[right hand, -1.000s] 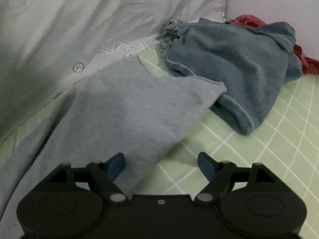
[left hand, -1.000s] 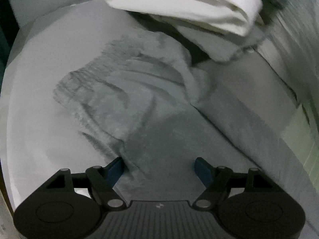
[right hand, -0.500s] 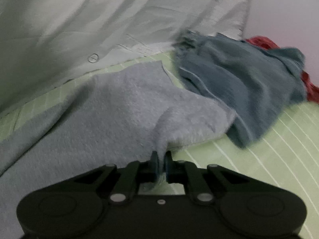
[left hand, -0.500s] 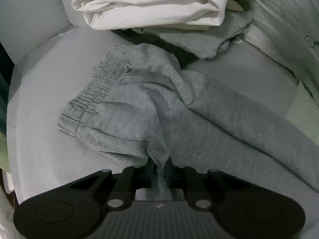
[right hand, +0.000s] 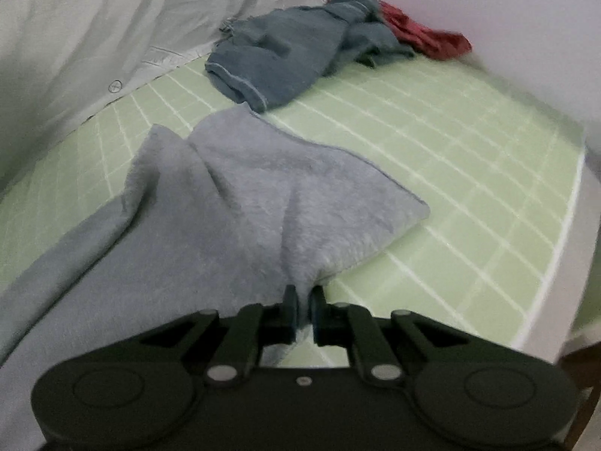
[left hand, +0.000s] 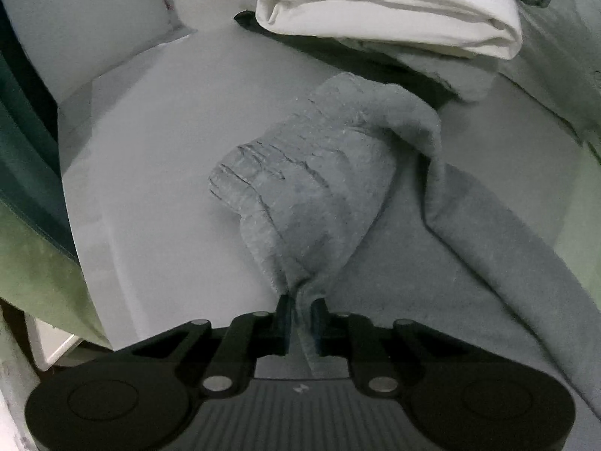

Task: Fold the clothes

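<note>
Grey sweatpants (left hand: 323,188) lie bunched on a white sheet (left hand: 157,173), the ribbed waistband toward the left. My left gripper (left hand: 301,306) is shut on a fold of the sweatpants near the waist and lifts it. In the right wrist view the leg end of the grey sweatpants (right hand: 263,188) lies on a green checked mat (right hand: 450,158). My right gripper (right hand: 303,295) is shut on the leg's near edge.
Folded white cloth (left hand: 394,7) tops a pile at the back, with a grey garment (left hand: 450,71) under it. A blue-grey garment (right hand: 300,49) and a red one (right hand: 424,34) lie at the mat's far end. White bedding (right hand: 112,30) rises on the left.
Both grippers were open over the sweatpants a second ago; both shut on the fabric and have pulled it up and back, drawing the cloth into ridges.
</note>
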Motion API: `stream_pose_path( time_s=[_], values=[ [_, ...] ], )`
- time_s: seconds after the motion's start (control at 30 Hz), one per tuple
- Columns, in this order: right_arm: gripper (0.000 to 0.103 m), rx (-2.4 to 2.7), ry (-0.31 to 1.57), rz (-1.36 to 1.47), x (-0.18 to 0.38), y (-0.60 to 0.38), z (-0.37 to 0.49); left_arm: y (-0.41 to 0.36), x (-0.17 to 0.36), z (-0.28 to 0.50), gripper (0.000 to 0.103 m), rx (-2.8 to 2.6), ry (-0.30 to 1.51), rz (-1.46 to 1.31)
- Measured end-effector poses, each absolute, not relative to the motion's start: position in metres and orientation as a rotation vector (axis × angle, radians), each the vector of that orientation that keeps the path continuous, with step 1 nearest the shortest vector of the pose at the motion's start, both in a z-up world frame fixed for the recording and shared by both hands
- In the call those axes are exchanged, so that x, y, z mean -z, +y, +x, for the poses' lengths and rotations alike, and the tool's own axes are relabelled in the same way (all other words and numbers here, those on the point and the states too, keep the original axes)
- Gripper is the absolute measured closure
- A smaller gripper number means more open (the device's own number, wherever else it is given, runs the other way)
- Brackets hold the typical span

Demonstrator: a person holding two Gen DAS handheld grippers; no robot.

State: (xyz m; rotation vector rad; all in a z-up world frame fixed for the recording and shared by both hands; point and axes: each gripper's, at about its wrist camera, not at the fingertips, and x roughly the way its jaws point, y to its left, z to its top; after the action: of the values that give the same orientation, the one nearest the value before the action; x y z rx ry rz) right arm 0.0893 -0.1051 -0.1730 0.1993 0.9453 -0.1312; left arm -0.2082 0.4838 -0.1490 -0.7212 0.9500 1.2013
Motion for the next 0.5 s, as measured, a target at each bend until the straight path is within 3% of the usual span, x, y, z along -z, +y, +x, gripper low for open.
stream_pose_path(
  time_s=[0.07, 0.13, 0.27, 0.33, 0.5],
  values=[
    [0.083, 0.132, 0.934, 0.222, 0.171, -0.114, 0.086, 0.474, 0.140, -0.204, 0.086, -1.173, 0.953, -0.663],
    [0.070, 0.133, 0.922, 0.246, 0.168, -0.123, 0.083, 0.459, 0.128, -0.193, 0.077, -1.133, 0.946, -0.610],
    [0.058, 0.151, 0.877, 0.321, 0.165, -0.147, 0.087, 0.424, 0.109, -0.169, 0.053, -1.010, 0.874, -0.590],
    [0.058, 0.165, 0.859, 0.368, 0.166, -0.163, 0.092, 0.408, 0.113, -0.158, 0.047, -0.972, 0.898, -0.566],
    [0.057, 0.177, 0.855, 0.452, 0.175, -0.191, 0.108, 0.368, 0.131, -0.134, 0.044, -0.889, 0.994, -0.491]
  ],
)
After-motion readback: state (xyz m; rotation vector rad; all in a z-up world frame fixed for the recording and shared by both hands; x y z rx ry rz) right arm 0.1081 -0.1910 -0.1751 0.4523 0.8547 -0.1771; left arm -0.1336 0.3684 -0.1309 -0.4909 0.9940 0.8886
